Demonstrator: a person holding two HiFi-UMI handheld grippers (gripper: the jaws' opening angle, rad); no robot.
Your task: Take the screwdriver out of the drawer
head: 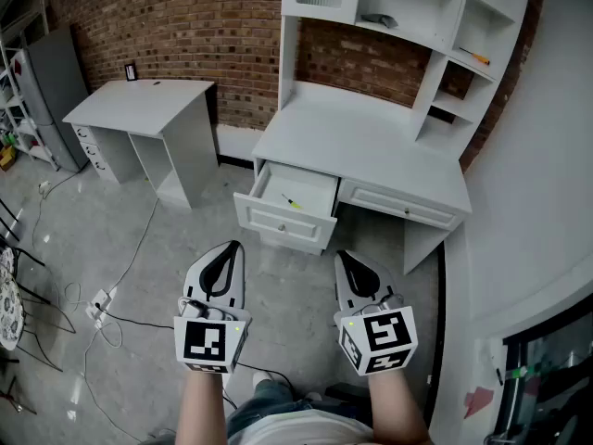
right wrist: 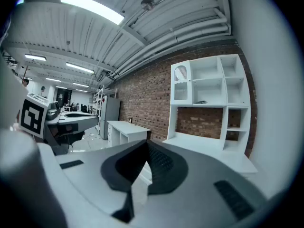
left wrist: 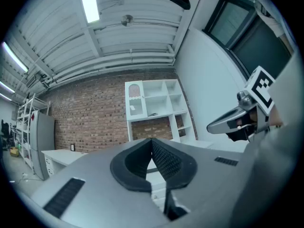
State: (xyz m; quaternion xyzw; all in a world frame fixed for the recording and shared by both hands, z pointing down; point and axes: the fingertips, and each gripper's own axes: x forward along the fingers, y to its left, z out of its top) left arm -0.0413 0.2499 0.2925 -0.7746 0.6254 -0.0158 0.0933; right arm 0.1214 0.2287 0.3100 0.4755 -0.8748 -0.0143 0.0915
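Screwdriver [head: 292,201]: small, yellow-handled, lying near the middle of the open drawer [head: 278,222], which is pulled out at the left end of the desk [head: 371,151]

Left gripper [head: 232,252], right gripper [head: 345,261]: both with fingers pressed together tip to tip, nothing between them, held well short of the drawer's front edge

Step, as judged: approach. Spread one gripper's fingers first, come in over the front edge from above, straddle the handle crosswise, keep off the side walls

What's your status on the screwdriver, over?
Both shut and empty: left claw, right claw, short of the desk. In the open drawer: screwdriver, untouched. Nothing seen in the way.
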